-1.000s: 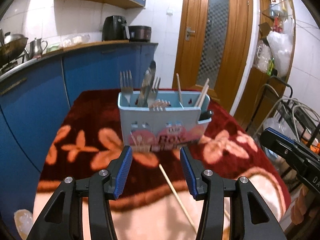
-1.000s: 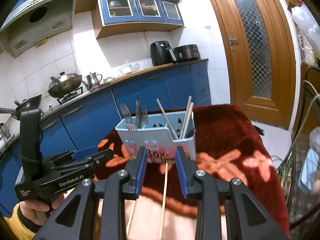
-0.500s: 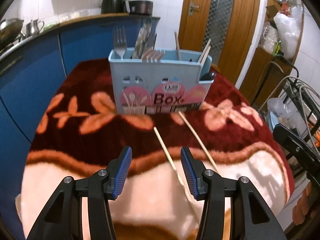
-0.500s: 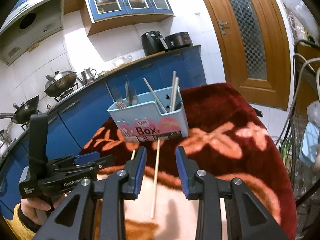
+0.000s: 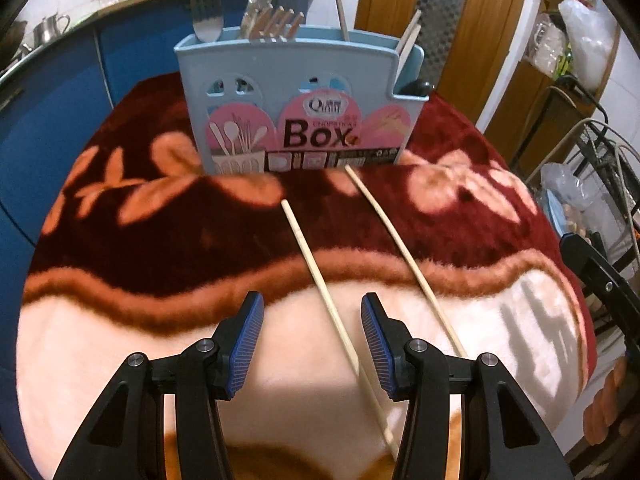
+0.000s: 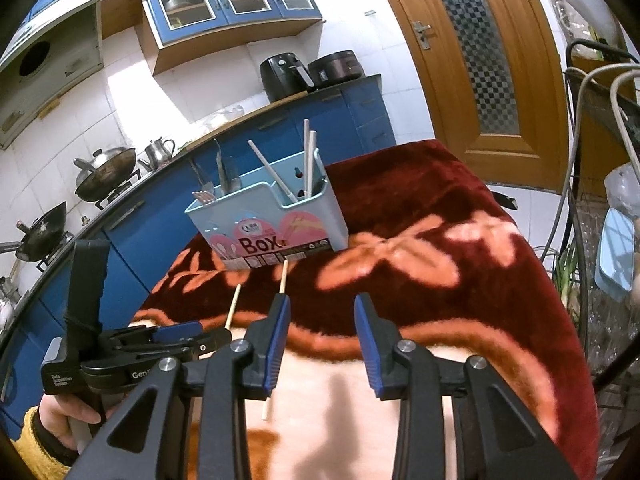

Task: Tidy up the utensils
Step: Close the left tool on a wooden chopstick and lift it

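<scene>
A red floral blanket [image 5: 160,240] covers the table; the left gripper [image 5: 312,320] hovers spread over one chopstick [image 5: 320,284]; the right gripper [image 6: 322,320] is spread, empty; a second chopstick [image 5: 400,240] touches the blue utensil box [image 5: 296,92] beyond.

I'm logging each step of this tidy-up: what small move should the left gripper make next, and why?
Probably lower the left gripper straight down and shut on the nearer chopstick. Its fingers are open and empty, that chopstick already runs between them on the blanket, and the utensil box ahead already holds upright chopsticks. The second chopstick lies outside its fingers.
</scene>
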`<state>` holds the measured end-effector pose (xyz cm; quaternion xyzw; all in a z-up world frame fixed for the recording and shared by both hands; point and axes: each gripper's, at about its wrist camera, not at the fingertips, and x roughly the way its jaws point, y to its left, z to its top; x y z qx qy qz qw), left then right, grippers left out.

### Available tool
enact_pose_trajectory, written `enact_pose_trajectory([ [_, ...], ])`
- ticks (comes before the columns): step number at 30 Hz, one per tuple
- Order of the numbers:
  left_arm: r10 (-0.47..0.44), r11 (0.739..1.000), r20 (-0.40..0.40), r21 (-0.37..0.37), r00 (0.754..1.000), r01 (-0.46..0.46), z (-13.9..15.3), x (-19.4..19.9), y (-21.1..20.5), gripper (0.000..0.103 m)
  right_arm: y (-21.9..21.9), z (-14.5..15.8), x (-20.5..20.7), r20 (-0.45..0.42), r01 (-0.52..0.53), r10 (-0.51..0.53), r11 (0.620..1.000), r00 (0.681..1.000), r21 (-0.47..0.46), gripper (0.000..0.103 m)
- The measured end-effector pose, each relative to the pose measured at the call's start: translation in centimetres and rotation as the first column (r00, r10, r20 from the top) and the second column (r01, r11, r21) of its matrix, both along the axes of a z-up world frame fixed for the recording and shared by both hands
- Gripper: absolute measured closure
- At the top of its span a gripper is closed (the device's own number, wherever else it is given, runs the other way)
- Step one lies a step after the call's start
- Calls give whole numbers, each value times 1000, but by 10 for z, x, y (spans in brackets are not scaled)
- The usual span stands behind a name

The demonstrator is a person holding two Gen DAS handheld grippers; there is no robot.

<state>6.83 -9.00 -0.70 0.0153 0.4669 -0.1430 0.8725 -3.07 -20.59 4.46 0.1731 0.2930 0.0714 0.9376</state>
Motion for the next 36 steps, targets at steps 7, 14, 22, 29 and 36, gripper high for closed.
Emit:
enact_pose_trajectory([
  [7, -42, 998, -40, 46, 998, 44, -3, 6, -9, 51, -9, -6, 1, -2, 9, -9, 1000, 1000, 20, 66],
  [14, -72, 996, -117, 41, 990, 77, -4, 20, -13, 77, -17, -12, 1, -7, 14, -14, 999, 1000, 40, 65],
  [22, -86, 995, -232, 32, 969, 96, -6, 37, -13, 80, -22, -14, 0, -8, 16, -15, 998, 1000, 56, 65],
  [29, -82, 997, -239, -23, 968, 79, -8, 40, -4, 93, -19, -12, 0, -10, 9, -9, 999, 1000, 51, 65],
  [36, -77, 990, -237, -131, 968, 47, -8, 37, 15, 99, -11, -6, 0, -14, -1, 2, 1000, 1000, 27, 64],
])
